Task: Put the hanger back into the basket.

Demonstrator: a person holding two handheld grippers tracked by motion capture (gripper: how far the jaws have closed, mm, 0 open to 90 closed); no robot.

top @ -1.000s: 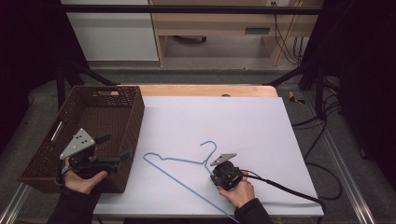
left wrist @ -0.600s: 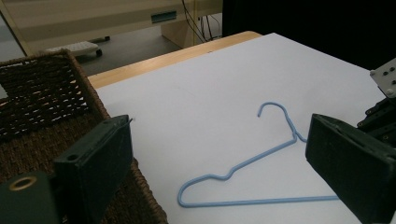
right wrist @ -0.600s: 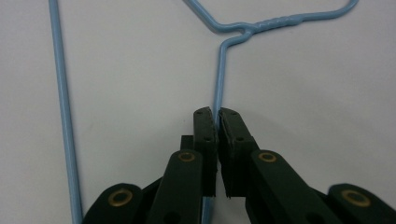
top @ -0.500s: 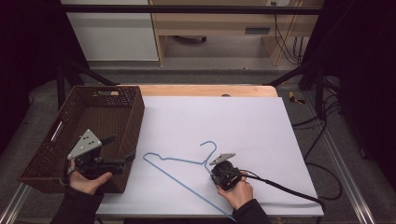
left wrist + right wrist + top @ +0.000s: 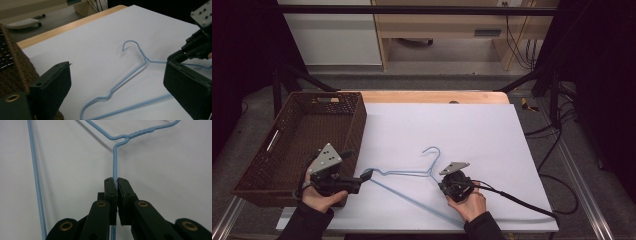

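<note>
While the right gripper (image 5: pixel 117 180) pinches the thin blue wire hanger (image 5: pixel 409 173) near the table's front edge, the left gripper (image 5: pixel 117 85), jaws wide, should slide around its corner before closing gently.

Left claw closes in on the hanger

We see our left claw (image 5: pixel 364 176) moved from the basket (image 5: pixel 302 135) to the hanger's (image 5: pixel 412 175) left end.

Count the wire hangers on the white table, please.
1. The blue wire hanger lies flat on the white table, near its front edge. The right claw is shut on its wire; the open left claw is at its left corner.
</note>
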